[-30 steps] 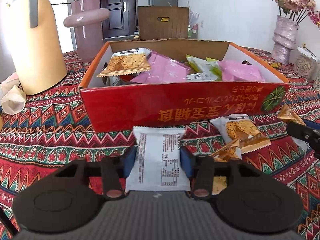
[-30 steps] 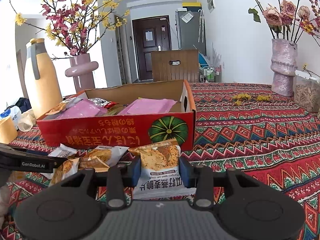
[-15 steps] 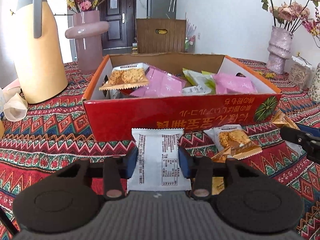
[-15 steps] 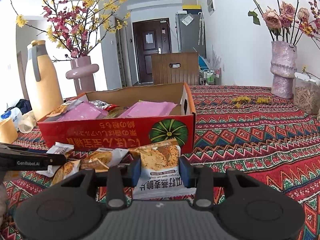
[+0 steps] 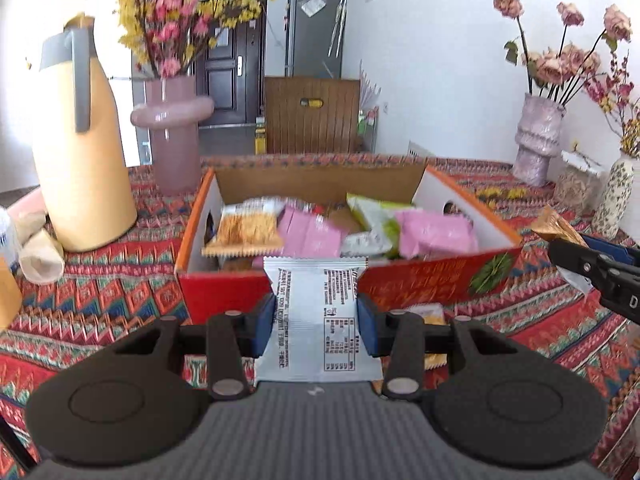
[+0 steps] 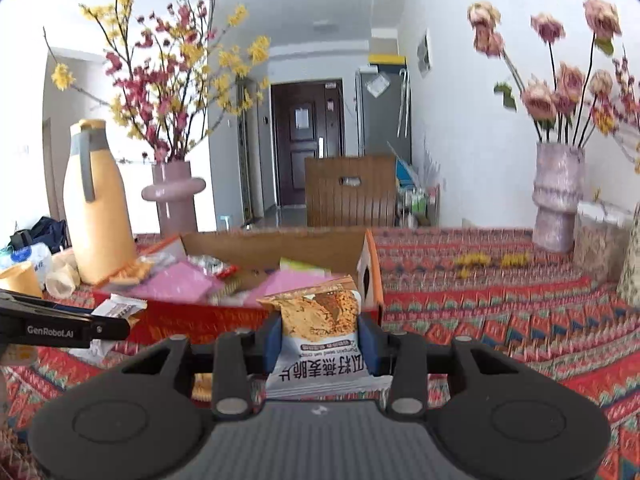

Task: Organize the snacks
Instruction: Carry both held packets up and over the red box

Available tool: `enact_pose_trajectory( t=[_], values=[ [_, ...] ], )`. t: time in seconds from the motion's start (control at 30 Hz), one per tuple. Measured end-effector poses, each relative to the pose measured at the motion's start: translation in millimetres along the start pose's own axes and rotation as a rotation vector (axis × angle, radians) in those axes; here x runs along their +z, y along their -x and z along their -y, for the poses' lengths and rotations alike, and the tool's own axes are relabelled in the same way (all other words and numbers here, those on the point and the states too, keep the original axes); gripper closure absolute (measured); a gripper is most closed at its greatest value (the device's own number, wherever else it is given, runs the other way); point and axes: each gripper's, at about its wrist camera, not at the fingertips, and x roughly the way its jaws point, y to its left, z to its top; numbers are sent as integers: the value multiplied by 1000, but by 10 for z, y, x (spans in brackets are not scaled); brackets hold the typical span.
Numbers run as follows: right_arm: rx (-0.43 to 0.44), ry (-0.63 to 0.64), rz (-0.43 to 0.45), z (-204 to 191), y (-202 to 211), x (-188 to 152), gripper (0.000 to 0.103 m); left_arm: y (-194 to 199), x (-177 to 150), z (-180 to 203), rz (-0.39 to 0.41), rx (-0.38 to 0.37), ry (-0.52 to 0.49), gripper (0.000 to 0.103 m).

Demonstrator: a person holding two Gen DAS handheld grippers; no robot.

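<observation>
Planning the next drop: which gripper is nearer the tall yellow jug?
Left. The left gripper, shut on a white packet, faces the box's middle with the yellow jug close on its left; the right gripper sits by the box's far end.

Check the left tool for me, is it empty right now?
No, the left tool is clamped on a white snack packet between its blue pads.

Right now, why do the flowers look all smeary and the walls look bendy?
Right wrist view: roses smear with motion blur, while the held cracker packet stays sharp. Left wrist view: boxed snacks blur; the fisheye lens bends both pictures' edges.
</observation>
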Motion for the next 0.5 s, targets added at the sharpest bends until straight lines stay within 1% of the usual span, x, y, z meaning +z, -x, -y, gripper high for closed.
enact_pose_trajectory(
  t=[0.13,0.27,0.5],
  values=[
    [7,0,46,-34,-20,194,64,40,155,54,29,-1,-6,59],
    [16,13,80,-113,-103,372,64,27,302,70,52,7,14,59],
    [29,44,112,-263,-396,674,64,-113,551,80,75,30,54,59]
  ],
)
